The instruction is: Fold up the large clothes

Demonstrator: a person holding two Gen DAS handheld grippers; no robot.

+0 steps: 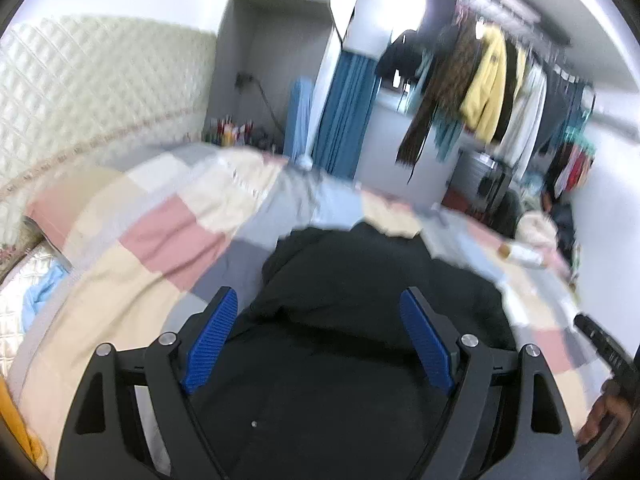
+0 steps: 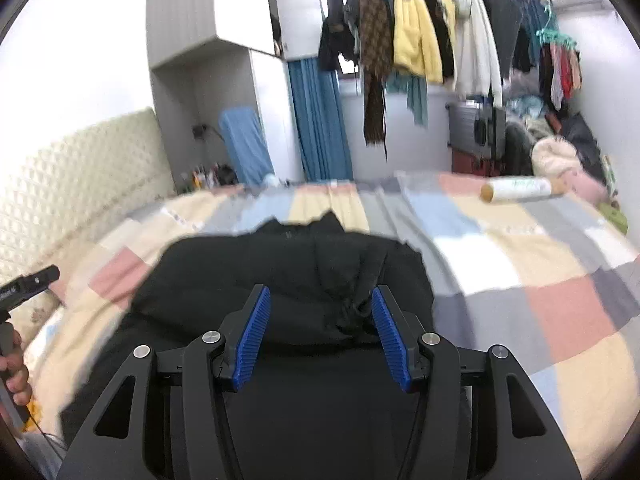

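Note:
A large black garment (image 1: pixel 360 280) lies on a bed with a pastel checked cover (image 1: pixel 152 240). In the right wrist view the black garment (image 2: pixel 288 264) is bunched, its hood-like end pointing away. My left gripper (image 1: pixel 318 300) is open and empty, hovering over the garment's near part. My right gripper (image 2: pixel 320 300) is open and empty too, above the garment, with a gathered fold just by its right finger pad (image 2: pixel 390 340). The other gripper's tip shows at the left edge of the right wrist view (image 2: pixel 32 278).
A quilted cream headboard (image 1: pixel 92 92) stands to the left. A roll with a cardboard core (image 2: pixel 520 190) lies on the bed's far right. Hanging clothes on a rail (image 2: pixel 420 24), a blue curtain (image 2: pixel 320 120) and a wardrobe (image 2: pixel 208 40) stand beyond the bed.

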